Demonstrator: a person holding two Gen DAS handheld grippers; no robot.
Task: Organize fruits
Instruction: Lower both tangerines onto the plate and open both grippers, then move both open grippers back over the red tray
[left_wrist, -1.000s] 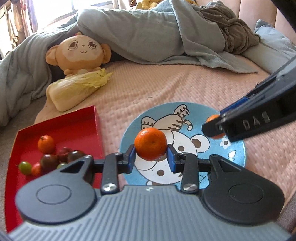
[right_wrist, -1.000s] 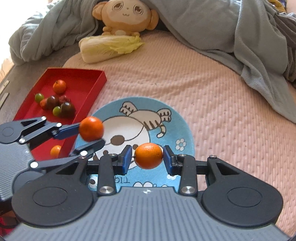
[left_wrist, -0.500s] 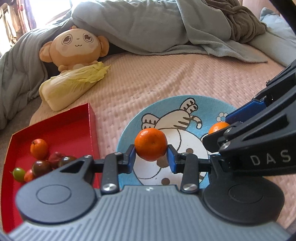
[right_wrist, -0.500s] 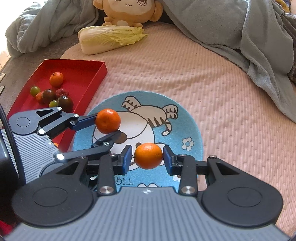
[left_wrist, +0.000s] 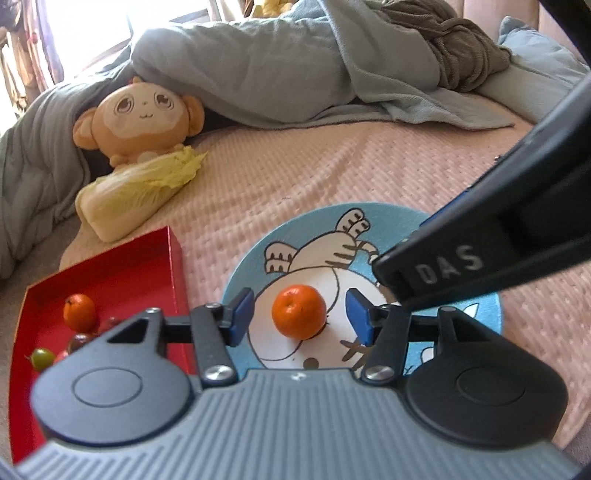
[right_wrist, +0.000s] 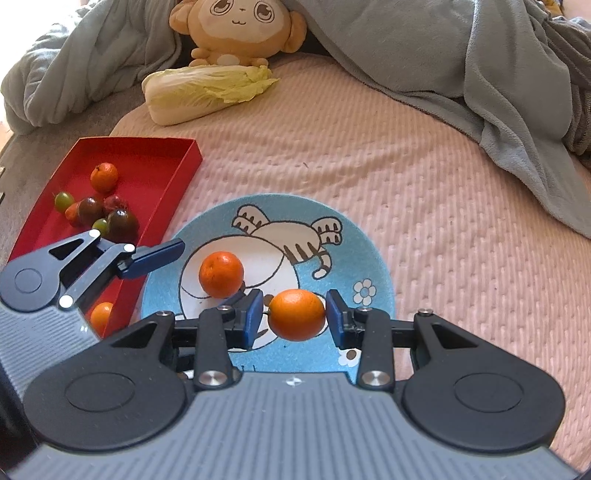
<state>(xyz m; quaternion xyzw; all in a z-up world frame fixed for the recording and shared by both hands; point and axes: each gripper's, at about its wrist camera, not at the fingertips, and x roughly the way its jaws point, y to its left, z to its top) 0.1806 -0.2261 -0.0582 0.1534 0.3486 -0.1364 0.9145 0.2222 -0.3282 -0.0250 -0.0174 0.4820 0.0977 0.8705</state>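
Where the view fails: because the right gripper (left_wrist: 384, 269) crosses the right side of the left wrist view, it hides the tangerine it carries and part of the plate (left_wrist: 484, 314); each camera's own grey body cuts off the plate's near edge.
Left gripper (left_wrist: 299, 314): low centre of its own view, angled down at the plate, blue pads apart and opening; neither pad touches the fruit between them.
Released tangerine (left_wrist: 299, 312): round, bright orange, stem dimple facing the camera, resting on the white cartoon cat in the middle of the plate.
Right gripper, own view (right_wrist: 295, 315): tilted steeply down, pads clamped on both sides of a second tangerine (right_wrist: 296, 314), held over the plate's near part.
Plate: blue, round, lying flat on the pink bedspread (right_wrist: 424, 177).
Red tray (right_wrist: 173, 173): left of the plate, holding a tangerine and small dark, green and red fruits; the nearest ones are partly hidden by the left gripper.
Far edge: a cabbage (right_wrist: 207, 90), a plush monkey (right_wrist: 238, 27), and a grey blanket (right_wrist: 461, 55).
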